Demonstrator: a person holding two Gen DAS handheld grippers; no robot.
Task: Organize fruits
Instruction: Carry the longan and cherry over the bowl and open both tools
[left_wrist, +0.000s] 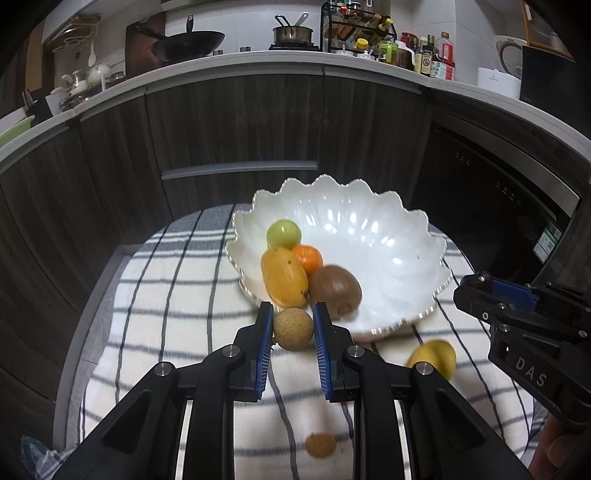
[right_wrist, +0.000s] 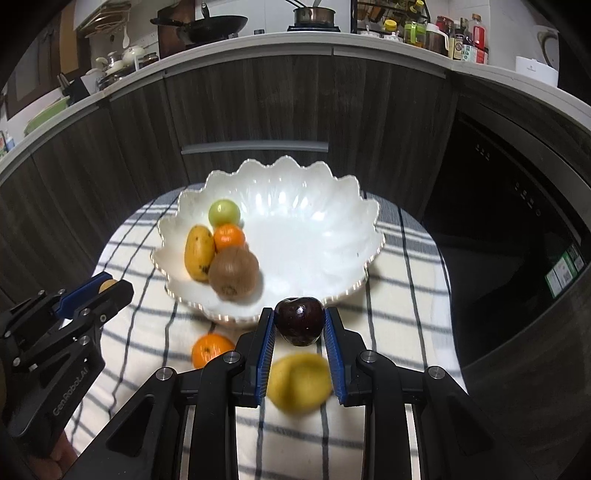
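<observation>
Left gripper (left_wrist: 293, 322) clamps round tan fruit (left_wrist: 293, 328); right gripper (right_wrist: 299, 325) clamps dark plum (right_wrist: 298, 320).

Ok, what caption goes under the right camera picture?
Right gripper holds a dark plum before the white bowl.

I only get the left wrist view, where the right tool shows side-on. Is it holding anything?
Observer: Yes. The right tool is shut on a dark red fruit, just before the near rim of the white bowl.
Operator: And the yellow blur near it?
Observer: A yellow fruit, lying loose on the striped cloth under that tool.
Operator: The blurred orange spot low in my view?
Observer: Probably the orange, resting on the cloth in front of the bowl.
</observation>
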